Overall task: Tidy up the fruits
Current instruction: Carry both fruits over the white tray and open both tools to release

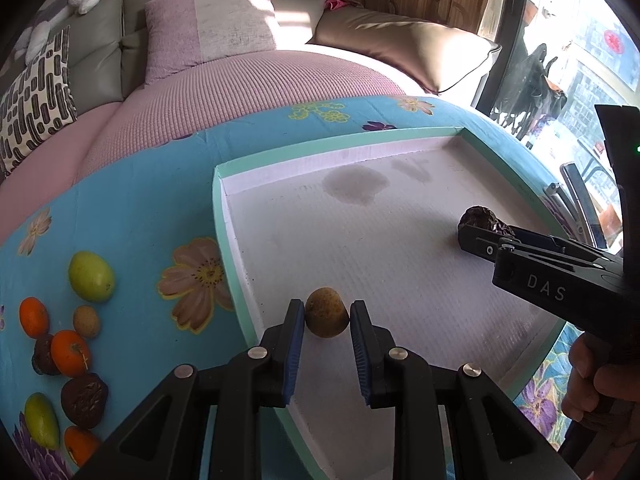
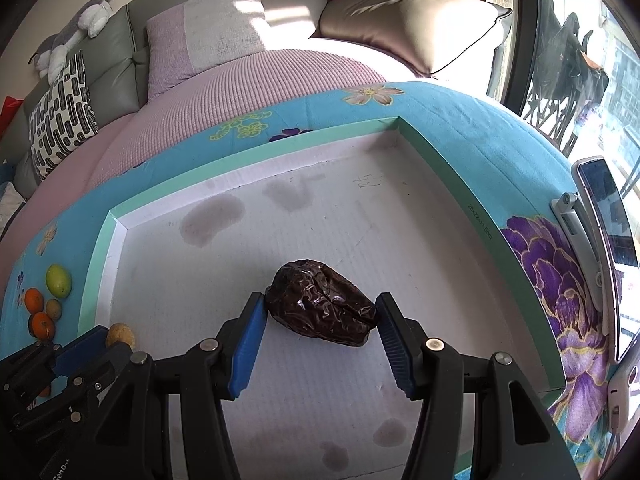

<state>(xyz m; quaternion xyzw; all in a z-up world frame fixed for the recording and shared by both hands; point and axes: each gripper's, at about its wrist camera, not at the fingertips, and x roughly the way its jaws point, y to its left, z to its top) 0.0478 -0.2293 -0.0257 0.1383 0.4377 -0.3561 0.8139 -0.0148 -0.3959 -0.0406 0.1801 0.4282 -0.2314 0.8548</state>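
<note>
My left gripper (image 1: 327, 316) has its blue-padded fingers pressed against both sides of a small tan-brown round fruit (image 1: 327, 317), which sits over the near left part of the shallow white tray with a mint-green rim (image 1: 219, 216). My right gripper (image 2: 322, 314) is clamped on a dark wrinkled glossy date-like fruit (image 2: 322, 308) above the tray floor, toward its right side; from the left camera I see it at the far right, with the person's hand (image 1: 596, 380) gripping the handle. I cannot tell whether either fruit touches the floor.

The tray floor shows several greyish stains (image 1: 354, 184) and nothing else lies on it. The tray rests on a blue flowered cloth (image 1: 132, 208), over a pink textured bed cover (image 1: 240, 96).

To the left of the tray, on the cloth, I count eight loose fruits: two green oval ones (image 1: 91, 276), three orange round ones (image 1: 34, 317), one small tan one (image 1: 86, 321), and two dark brown wrinkled ones (image 1: 85, 400). They cluster close together, some touching.

Farther off stand three pillows. A phone on a holder (image 2: 600, 216) stands right of the tray.
</note>
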